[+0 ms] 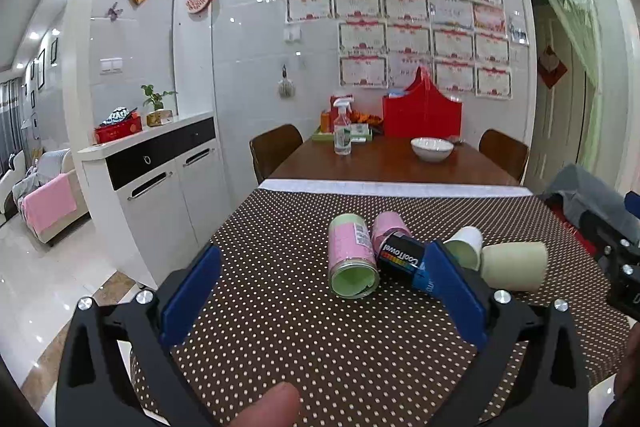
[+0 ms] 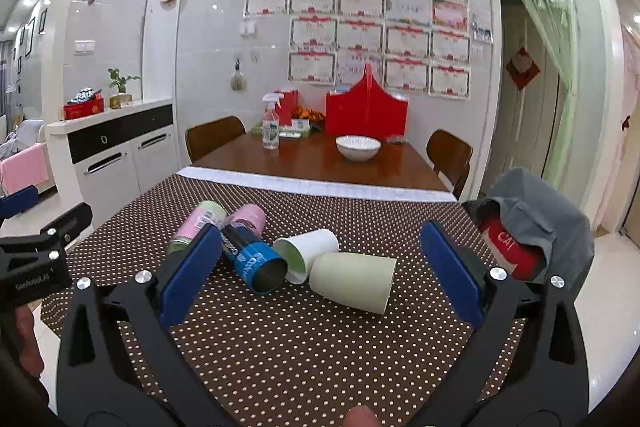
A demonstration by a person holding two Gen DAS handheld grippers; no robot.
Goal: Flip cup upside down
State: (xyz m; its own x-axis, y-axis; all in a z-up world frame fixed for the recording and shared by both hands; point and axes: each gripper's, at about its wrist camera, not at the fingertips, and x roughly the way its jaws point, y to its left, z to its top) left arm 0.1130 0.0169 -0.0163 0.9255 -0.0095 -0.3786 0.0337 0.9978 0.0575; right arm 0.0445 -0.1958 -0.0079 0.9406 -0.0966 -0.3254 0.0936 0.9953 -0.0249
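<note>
— Cups first: where do they lie?

— Pale green cup (image 2: pixel 352 281) on its side on the dotted tablecloth (image 2: pixel 320 347), mouth turned toward the right. White cup (image 2: pixel 308 251) also on its side just behind it, touching, its green inside facing near-left.

— Neighbours?

— Blue can (image 2: pixel 252 261) lies left of the white cup, open end toward the near side. Two pink cylinders (image 2: pixel 200 223) lie farther left of that, side by side.

— Right gripper (image 2: pixel 320 267)?

— Spread wide, blue pads on either side of the cluster, nothing between them gripped. It hangs above the cloth on the near side of the cups.

— Left gripper (image 1: pixel 324 291)?

— Also wide apart and holding nothing. Its right pad overlaps the blue can in the left wrist view; contact cannot be told.

— Far end of the table?

— White bowl (image 2: pixel 358 147) on bare wood, spray bottle (image 2: pixel 270 127) to its left, red box (image 2: pixel 366 115) behind.
</note>
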